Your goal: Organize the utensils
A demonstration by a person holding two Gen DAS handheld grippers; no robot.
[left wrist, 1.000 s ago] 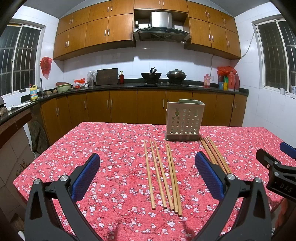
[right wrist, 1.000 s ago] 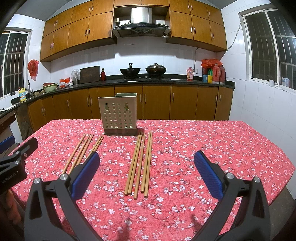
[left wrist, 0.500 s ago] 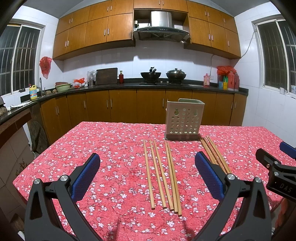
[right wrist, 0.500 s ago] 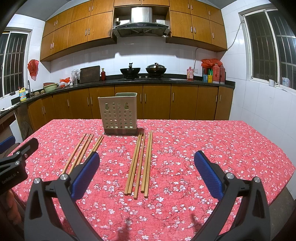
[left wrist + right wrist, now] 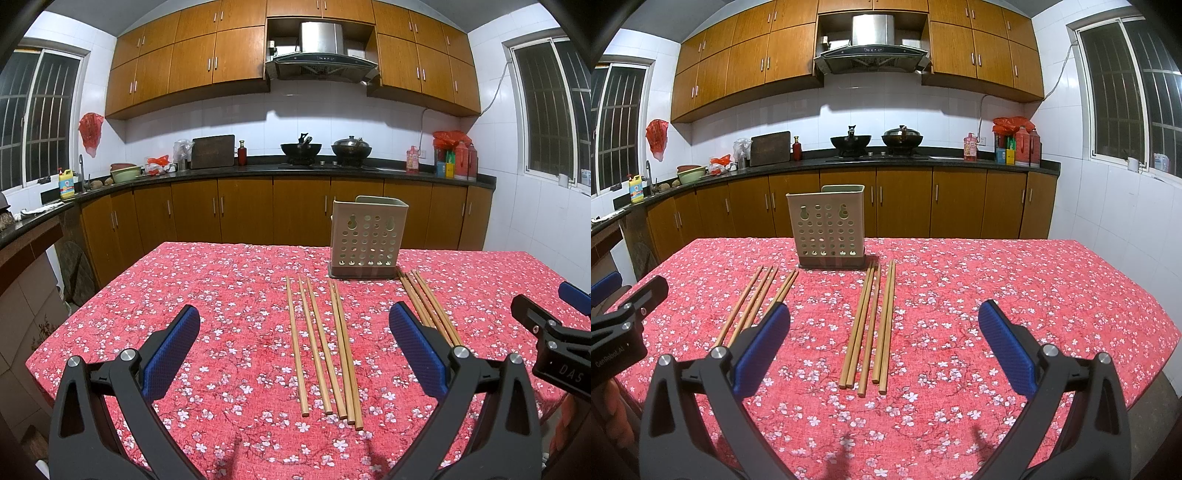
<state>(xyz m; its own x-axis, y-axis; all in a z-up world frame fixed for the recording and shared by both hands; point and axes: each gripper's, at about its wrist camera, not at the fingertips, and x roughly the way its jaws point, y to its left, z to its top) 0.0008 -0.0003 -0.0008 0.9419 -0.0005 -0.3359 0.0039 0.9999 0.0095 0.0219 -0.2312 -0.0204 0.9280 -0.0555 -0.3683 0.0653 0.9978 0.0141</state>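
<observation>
Two groups of wooden chopsticks lie on the red flowered tablecloth in front of a beige perforated utensil holder (image 5: pixel 365 236), which also shows in the right wrist view (image 5: pixel 829 225). The left group (image 5: pixel 321 347) lies between my left gripper's fingers; the right group (image 5: pixel 428 306) is partly hidden behind the right finger. In the right wrist view the right group (image 5: pixel 873 328) lies ahead and the left group (image 5: pixel 755 302) is at left. My left gripper (image 5: pixel 295 347) and right gripper (image 5: pixel 884 343) are both open and empty, above the near table edge.
The table (image 5: pixel 221 295) has its edges close at left, right and front. The right gripper's body (image 5: pixel 554 347) shows at the right of the left wrist view. The left gripper's body (image 5: pixel 620 332) shows at the left of the right wrist view. Kitchen counters (image 5: pixel 258 173) stand behind.
</observation>
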